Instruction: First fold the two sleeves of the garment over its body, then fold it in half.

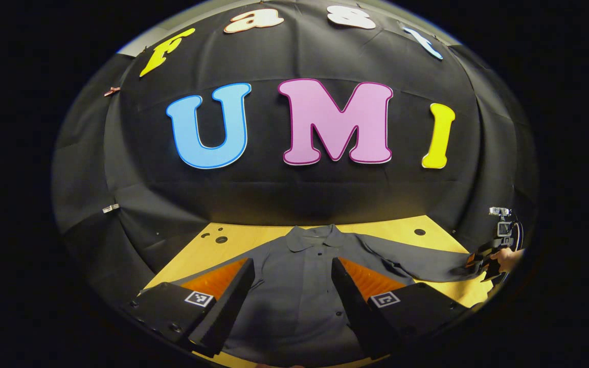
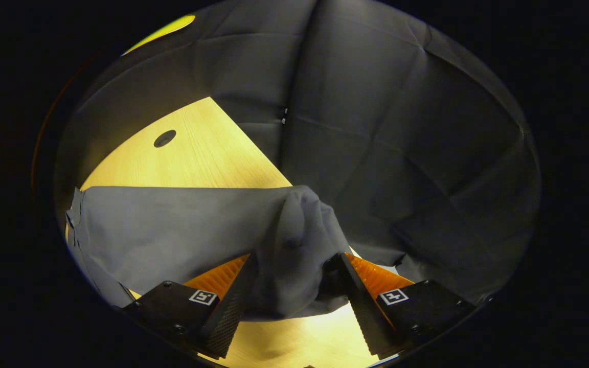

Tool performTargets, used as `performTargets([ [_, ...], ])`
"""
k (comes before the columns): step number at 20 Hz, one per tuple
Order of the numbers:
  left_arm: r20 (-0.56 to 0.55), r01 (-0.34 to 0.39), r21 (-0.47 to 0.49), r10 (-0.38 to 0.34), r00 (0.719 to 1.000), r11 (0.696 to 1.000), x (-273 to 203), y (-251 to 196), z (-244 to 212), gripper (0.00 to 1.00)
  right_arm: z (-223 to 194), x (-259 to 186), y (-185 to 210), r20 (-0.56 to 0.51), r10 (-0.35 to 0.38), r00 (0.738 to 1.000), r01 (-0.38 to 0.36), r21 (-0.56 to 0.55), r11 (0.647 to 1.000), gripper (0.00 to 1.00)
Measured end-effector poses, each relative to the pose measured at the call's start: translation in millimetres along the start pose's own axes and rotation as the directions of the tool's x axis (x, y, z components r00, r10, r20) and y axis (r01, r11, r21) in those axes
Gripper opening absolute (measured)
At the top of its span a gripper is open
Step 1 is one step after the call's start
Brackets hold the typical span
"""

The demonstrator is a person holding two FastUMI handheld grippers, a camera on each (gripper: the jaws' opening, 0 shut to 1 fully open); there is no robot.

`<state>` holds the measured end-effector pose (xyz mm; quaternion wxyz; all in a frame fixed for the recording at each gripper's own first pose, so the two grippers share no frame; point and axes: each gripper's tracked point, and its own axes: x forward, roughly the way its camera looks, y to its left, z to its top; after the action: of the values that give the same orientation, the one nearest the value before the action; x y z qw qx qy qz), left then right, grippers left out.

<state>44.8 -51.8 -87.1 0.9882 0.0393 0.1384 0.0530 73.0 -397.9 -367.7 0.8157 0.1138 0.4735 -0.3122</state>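
**Shirt flat on the table, one cuff between my right tongs**

The grey collared shirt [image 1: 299,286] lies spread on the yellow wooden table [image 1: 402,227], collar toward the far edge by the booth wall, buttoned front facing up. Its body runs down to the near edge under my left tongs. One sleeve [image 1: 407,263] stretches out flat toward the table's right edge.

In the right gripper view that sleeve's end [image 2: 294,255] is bunched up and lifted off the wood, with the rest of the sleeve trailing away to the left across the table. My right tongs [image 2: 294,301] stand around the bunched cloth, one finger on each side of it and both touching it; whether they pinch it tight I cannot tell. In the left gripper view I see those same tongs [image 1: 483,260] at the table's right edge, with my hand [image 1: 509,258] behind them.

My left tongs [image 1: 294,296] hang open above the shirt's body, fingers spread wide apart, holding nothing.
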Motion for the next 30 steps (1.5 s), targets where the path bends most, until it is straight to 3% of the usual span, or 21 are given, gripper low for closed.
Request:
performTargets([
  [4,0.017,0.007,0.017,-0.007,1.000,1.000,0.3,-8.7,5.4,0.95,0.8,-0.7,1.7,-0.012,0.030,0.999,-0.029,0.027,0.999,0.96],
  [5,0.022,0.008,0.019,-0.009,1.000,1.000,0.3,-10.1,5.1,0.95,0.2,1.2,6.1,-0.019,0.065,0.998,-0.064,0.044,0.997,0.95],
  [10,0.022,-0.001,0.004,0.001,1.000,1.000,-1.8,-5.9,4.7,0.98,-0.8,-10.4,13.4,-0.014,0.128,0.992,-0.128,-0.005,0.992,0.10],
  [11,0.020,-0.003,0.000,0.002,1.000,1.000,-2.1,-4.0,3.3,0.98,-0.6,-12.7,13.1,-0.015,0.143,0.990,-0.144,-0.025,0.989,0.12],
  [12,0.018,-0.005,-0.004,0.005,1.000,1.000,-3.4,-1.2,3.4,0.98,-0.3,-14.1,14.1,-0.018,0.172,0.985,-0.172,-0.038,0.984,0.07],
  [15,0.010,-0.017,-0.014,0.017,1.000,1.000,-5.8,11.3,-1.3,0.98,9.4,-30.2,13.6,-0.047,0.227,0.973,-0.230,-0.084,0.970,0.05],
  [21,-0.003,-0.037,-0.046,0.036,0.999,0.998,-9.2,45.5,-9.2,0.98,64.3,-106.8,29.8,0.080,0.282,0.956,-0.267,-0.164,0.950,0.05],
  [23,0.002,-0.046,-0.058,0.046,0.999,0.997,-11.3,58.4,-9.2,0.98,75.1,-134.5,41.0,0.113,0.305,0.946,-0.280,-0.196,0.940,0.00],
  [24,0.004,-0.050,-0.066,0.050,0.999,0.997,-11.6,64.6,-9.0,0.98,78.9,-148.9,49.7,0.126,0.315,0.941,-0.283,-0.223,0.933,0.05],
  [27,0.010,-0.047,-0.089,0.048,0.999,0.995,-16.2,78.4,-11.4,0.98,86.3,-189.0,94.4,0.148,0.370,0.917,-0.312,-0.313,0.897,0.05],
  [30,0.016,-0.058,-0.104,0.060,0.998,0.993,-24.5,95.6,-13.7,0.98,88.6,-227.4,153.4,0.160,0.455,0.876,-0.373,-0.374,0.849,0.05],
])
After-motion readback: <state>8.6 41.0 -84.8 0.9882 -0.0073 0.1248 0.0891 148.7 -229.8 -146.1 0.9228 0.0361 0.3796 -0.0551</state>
